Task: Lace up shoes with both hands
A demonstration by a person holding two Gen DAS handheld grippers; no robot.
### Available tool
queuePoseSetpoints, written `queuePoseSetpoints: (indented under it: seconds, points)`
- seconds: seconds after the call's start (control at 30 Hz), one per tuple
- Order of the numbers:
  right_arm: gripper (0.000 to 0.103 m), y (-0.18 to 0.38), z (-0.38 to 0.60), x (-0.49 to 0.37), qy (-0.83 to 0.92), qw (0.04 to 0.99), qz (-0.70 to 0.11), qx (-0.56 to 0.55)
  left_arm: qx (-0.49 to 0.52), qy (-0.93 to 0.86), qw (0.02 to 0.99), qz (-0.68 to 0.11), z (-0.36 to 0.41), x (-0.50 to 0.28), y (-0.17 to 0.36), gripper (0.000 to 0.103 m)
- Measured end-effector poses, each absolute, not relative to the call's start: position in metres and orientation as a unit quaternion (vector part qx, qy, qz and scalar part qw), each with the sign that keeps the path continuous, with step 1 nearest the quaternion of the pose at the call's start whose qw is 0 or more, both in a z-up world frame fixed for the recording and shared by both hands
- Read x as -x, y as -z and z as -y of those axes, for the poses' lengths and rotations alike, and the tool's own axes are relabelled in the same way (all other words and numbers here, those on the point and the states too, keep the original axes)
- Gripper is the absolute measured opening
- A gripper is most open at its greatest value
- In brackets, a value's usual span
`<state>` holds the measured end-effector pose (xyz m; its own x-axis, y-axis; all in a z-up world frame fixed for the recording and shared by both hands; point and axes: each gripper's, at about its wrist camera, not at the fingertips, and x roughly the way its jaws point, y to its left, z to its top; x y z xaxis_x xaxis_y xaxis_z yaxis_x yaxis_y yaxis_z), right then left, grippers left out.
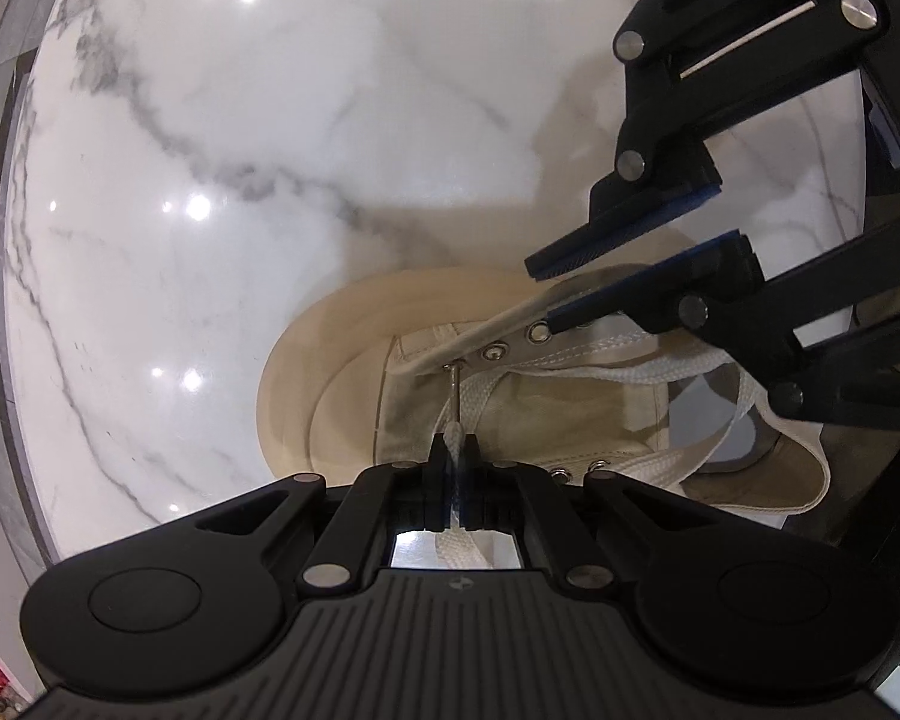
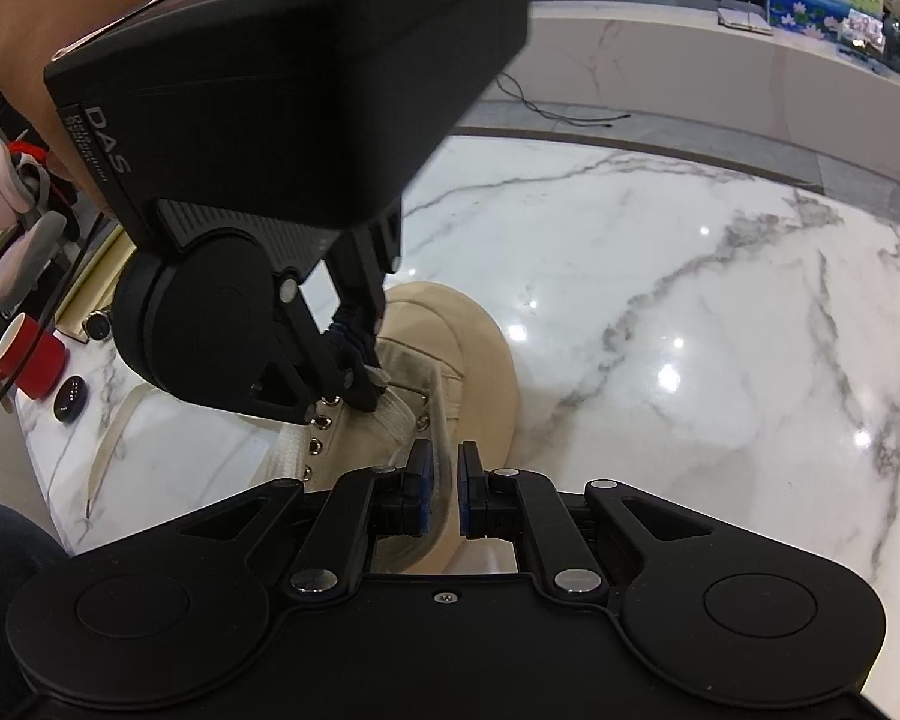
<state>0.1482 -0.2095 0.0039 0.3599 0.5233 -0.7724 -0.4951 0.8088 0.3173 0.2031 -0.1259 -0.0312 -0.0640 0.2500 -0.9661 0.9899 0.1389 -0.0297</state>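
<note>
Both tongs at work on a beige shoe

The left tongs (image 1: 455,450) pinch the white lace (image 1: 459,402) near its tip, just by an eyelet (image 1: 452,367) — the right tongs (image 2: 441,471) clamp the eyelet flap (image 1: 510,324). The shoe (image 2: 474,360) rests on the white marble surface (image 1: 240,210); a red cup (image 2: 30,360) stands well apart.

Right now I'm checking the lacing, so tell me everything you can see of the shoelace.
The shoelace is flat, white and woven. Its stiff tip points into an eyelet of the beige canvas shoe. The left gripper pinches it just behind the tip. The slack crosses the tongue and loops out over the shoe's far side.
</note>
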Motion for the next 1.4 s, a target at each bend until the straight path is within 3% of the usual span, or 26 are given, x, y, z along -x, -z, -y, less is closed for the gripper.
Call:
queuePoseSetpoints:
  seconds: [0.8, 0.93, 1.07, 1.4]
  points:
    - [0.006, -0.012, 0.209, -0.144, -0.327, 0.821, -0.467, -0.03, -0.489, 0.421, 0.479, -0.595, 0.127, -0.203, 0.024, 0.001]
    - [0.018, -0.02, 0.216, -0.142, -0.358, 0.818, -0.45, -0.027, -0.496, 0.418, 0.488, -0.584, 0.127, -0.202, 0.02, 0.002]
    - [0.019, -0.028, 0.23, -0.146, -0.363, 0.827, -0.428, -0.029, -0.503, 0.421, 0.489, -0.575, 0.125, -0.201, 0.017, 0.002]
    - [0.019, -0.004, 0.21, -0.139, -0.421, 0.82, -0.349, 0.167, -0.505, 0.43, 0.483, -0.572, 0.123, -0.201, 0.011, 0.002]
